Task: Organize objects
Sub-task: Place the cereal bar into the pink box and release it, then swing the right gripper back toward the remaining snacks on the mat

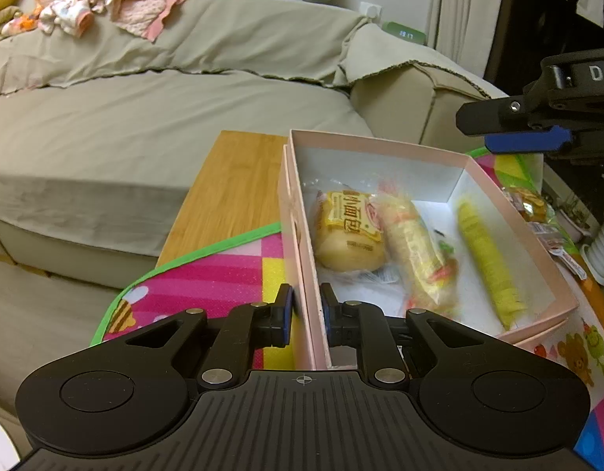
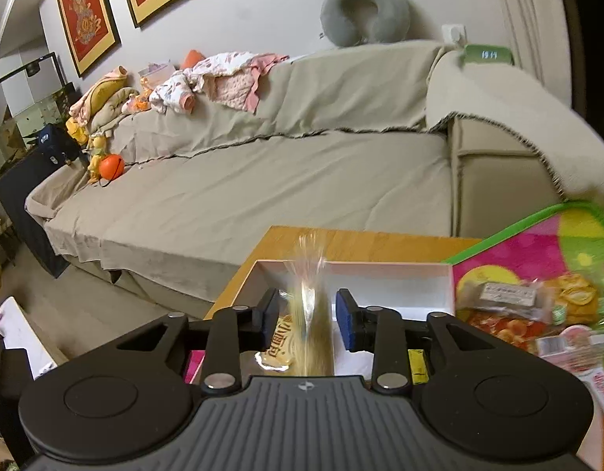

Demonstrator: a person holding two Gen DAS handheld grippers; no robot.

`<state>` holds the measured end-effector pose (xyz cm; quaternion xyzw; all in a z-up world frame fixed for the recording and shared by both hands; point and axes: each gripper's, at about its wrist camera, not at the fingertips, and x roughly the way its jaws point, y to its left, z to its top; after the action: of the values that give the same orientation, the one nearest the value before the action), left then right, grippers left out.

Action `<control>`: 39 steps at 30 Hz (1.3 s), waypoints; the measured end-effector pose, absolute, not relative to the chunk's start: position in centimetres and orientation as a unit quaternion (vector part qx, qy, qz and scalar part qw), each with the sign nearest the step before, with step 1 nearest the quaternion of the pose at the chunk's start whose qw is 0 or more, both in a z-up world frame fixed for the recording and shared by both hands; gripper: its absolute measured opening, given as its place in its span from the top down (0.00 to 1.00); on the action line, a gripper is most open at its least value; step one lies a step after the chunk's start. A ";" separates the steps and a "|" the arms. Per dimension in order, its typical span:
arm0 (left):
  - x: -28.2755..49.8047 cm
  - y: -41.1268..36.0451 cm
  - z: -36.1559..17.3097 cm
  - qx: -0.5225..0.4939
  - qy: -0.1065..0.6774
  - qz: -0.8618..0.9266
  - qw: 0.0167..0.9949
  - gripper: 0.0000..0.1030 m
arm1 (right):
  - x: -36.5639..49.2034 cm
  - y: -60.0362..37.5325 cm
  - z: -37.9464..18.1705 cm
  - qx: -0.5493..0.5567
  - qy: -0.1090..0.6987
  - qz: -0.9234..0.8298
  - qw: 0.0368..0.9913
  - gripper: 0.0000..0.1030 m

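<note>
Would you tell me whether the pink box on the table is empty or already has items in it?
Not empty. The lidless pink box holds a wrapped bun, a long wrapped snack and a blurred yellow packet.

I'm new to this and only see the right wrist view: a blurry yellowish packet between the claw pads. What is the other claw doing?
Observer: The left claw is shut on the pink box's near side wall, one pad inside, one outside.
Operator: What's in the box?
Observer: A bun packet, a long wrapped snack and a blurred yellow packet.
Operator: Where's my claw from there?
Observer: The right claw shows at the upper right, past the box's far corner.
</note>
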<state>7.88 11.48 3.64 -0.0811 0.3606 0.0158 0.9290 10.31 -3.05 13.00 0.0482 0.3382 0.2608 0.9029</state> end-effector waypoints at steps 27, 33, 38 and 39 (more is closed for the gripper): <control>7.9 11.3 3.7 -0.072 0.361 0.023 0.929 0.85 | 9.7 -20.0 5.3 0.025 0.372 0.063 0.926 0.35; 7.8 11.2 3.7 -0.071 0.361 0.024 0.930 0.85 | 13.8 -19.0 6.3 0.024 0.353 0.067 0.933 0.18; 7.8 11.2 3.8 -0.069 0.361 0.023 0.930 0.85 | 20.8 -15.8 6.9 -0.041 0.350 0.074 0.933 0.12; 7.7 11.2 3.7 -0.069 0.361 0.023 0.930 0.85 | 22.3 -15.4 6.9 -0.050 0.350 0.066 0.933 0.12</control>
<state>7.75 11.23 3.75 -0.0689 0.3610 0.0228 0.9297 22.32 -15.41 6.87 -0.0498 0.3501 0.0657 0.9331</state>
